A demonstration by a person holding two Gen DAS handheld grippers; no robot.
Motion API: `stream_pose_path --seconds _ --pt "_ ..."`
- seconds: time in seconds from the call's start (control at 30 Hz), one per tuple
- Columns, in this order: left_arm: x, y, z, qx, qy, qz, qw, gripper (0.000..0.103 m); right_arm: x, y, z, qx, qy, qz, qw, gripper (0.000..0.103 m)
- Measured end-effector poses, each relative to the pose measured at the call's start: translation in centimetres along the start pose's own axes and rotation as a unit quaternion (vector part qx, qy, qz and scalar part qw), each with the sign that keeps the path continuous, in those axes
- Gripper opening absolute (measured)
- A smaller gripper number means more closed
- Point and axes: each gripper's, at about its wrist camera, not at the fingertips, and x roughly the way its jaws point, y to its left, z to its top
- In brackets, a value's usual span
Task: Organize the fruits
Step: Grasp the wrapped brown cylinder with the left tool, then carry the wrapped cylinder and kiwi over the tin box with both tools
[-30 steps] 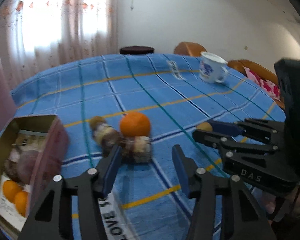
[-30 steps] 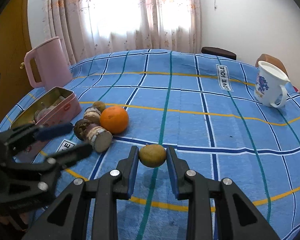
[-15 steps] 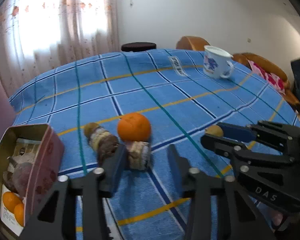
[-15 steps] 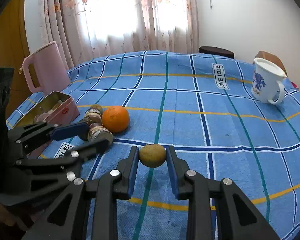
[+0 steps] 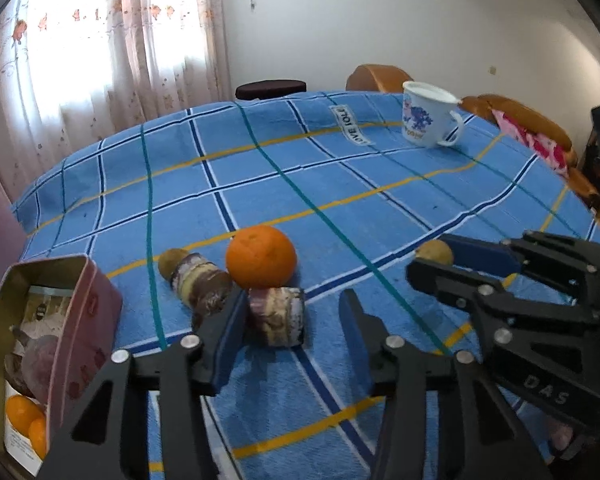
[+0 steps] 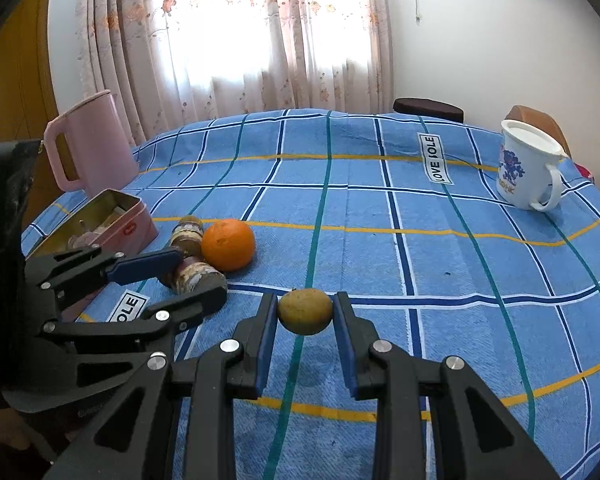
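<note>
My right gripper [image 6: 305,312] is shut on a small brown-green fruit [image 6: 305,311] and holds it above the blue checked cloth; the fruit also shows in the left wrist view [image 5: 434,251]. My left gripper [image 5: 294,320] is open and empty, just in front of a wrapped roll [image 5: 278,316]. An orange [image 5: 261,256] sits behind that roll, with a second wrapped roll [image 5: 198,282] and a small brown fruit [image 5: 169,261] to its left. The orange also shows in the right wrist view [image 6: 228,244]. An open pink tin [image 5: 88,320] at the left holds small oranges [image 5: 24,416] and other items.
A white mug [image 6: 528,168] with a blue print stands at the far right of the table. A pink jug [image 6: 90,140] stands at the far left behind the tin [image 6: 130,224]. A dark stool [image 6: 428,108] and chairs stand beyond the table's far edge.
The right gripper has risen a little with the fruit still in it. The left gripper has pulled back and up slightly from the rolls and stays open.
</note>
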Motion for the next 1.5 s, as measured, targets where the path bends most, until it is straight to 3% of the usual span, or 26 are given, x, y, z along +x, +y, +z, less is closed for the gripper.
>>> stream_pose_path --seconds 0.13,0.17,0.37,0.6,1.0,1.5 --pt "0.7 -0.6 0.5 0.014 0.005 0.018 0.9997 0.039 -0.1 0.2 0.0 -0.004 -0.003 -0.005 1.0 0.03" --pt "0.7 -0.7 0.4 0.017 0.005 0.027 0.9995 0.03 -0.2 0.1 0.0 -0.003 -0.005 -0.005 1.0 0.03" --pt "-0.3 -0.2 -0.2 -0.002 -0.002 -0.009 1.0 0.03 -0.6 0.0 -0.1 0.0 -0.015 -0.004 1.0 0.03" --pt "-2.1 -0.3 -0.6 -0.006 -0.04 -0.017 0.999 0.03 -1.4 0.0 -0.1 0.0 -0.037 0.003 0.999 0.03" --pt "-4.5 0.1 -1.1 -0.016 -0.101 -0.007 0.9947 0.03 -2.9 0.4 -0.3 -0.012 -0.079 0.01 0.997 0.03" --pt "-6.1 0.2 -1.8 -0.021 -0.142 0.01 0.9895 0.03 -4.6 1.0 -0.8 -0.03 -0.129 0.012 0.991 0.03"
